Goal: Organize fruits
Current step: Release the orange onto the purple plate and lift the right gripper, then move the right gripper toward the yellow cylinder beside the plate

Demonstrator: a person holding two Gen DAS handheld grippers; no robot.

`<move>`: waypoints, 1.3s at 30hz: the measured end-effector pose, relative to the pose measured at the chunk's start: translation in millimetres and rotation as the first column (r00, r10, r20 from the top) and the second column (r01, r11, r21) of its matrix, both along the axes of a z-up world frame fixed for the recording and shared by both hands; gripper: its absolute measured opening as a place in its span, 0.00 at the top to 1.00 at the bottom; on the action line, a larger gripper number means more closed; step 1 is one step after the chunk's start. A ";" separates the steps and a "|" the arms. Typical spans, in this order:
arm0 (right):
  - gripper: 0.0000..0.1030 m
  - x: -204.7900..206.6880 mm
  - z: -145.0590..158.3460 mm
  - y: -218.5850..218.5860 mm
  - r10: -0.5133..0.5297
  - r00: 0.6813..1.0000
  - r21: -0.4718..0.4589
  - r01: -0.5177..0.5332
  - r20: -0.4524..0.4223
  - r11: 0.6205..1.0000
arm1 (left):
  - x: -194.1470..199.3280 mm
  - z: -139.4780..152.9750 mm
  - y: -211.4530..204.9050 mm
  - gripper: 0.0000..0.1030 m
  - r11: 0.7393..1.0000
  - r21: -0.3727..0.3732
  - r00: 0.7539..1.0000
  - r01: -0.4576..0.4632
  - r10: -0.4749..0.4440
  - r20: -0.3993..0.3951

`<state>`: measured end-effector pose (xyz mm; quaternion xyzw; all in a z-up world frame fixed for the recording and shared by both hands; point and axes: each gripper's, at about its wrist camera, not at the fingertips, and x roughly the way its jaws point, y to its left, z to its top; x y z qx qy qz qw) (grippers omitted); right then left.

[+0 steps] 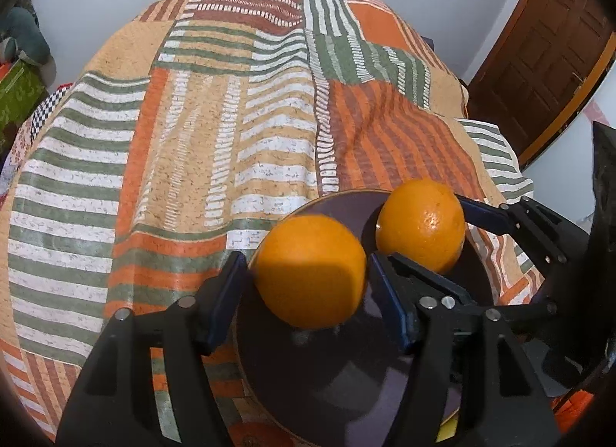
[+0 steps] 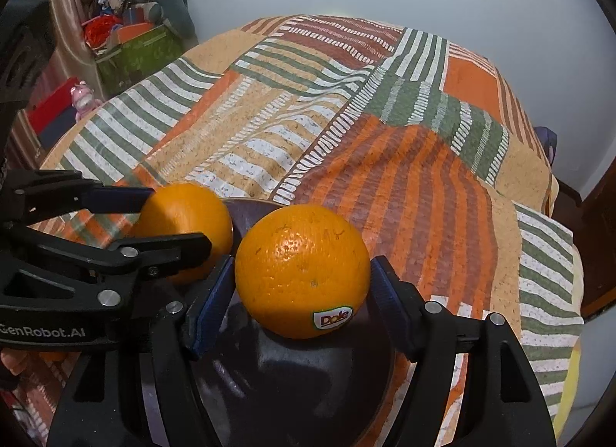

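Two oranges are held over a dark purple plate (image 1: 338, 381) on a patterned bedspread. My left gripper (image 1: 308, 285) is shut on one orange (image 1: 310, 270), its blue pads against both sides. My right gripper (image 2: 302, 289) is shut on the other orange (image 2: 302, 270), which has a Dole sticker. In the left wrist view the right gripper's orange (image 1: 421, 225) sits at the right with the right gripper's fingers (image 1: 512, 220) around it. In the right wrist view the left gripper's orange (image 2: 184, 216) is at the left, over the plate (image 2: 292, 381).
The striped orange, green and white bedspread (image 1: 231, 119) covers the bed. A green box with clutter (image 2: 134, 50) stands by the wall at the far left. A brown wooden door (image 1: 546, 50) is at the right. A yellow object (image 2: 571, 377) lies at the bed's right edge.
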<state>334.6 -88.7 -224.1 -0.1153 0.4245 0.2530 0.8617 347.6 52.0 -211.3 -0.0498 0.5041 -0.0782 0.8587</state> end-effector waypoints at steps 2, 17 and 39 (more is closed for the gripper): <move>0.34 -0.1 1.7 -2.5 0.001 1.000 0.018 0.000 -0.012 1.000 | -4.0 6.7 -0.8 0.31 1.000 0.021 1.000 -0.007 0.007 0.026; 0.30 -43.8 51.8 -33.5 -0.039 0.996 0.075 0.034 0.076 0.997 | -66.6 69.3 14.6 0.26 0.997 0.041 0.983 -0.072 0.063 0.175; 0.23 -136.2 15.5 -105.3 -0.132 0.991 -0.003 0.132 0.027 0.991 | -153.5 4.8 -5.5 0.18 0.990 0.126 0.998 -0.062 0.061 0.007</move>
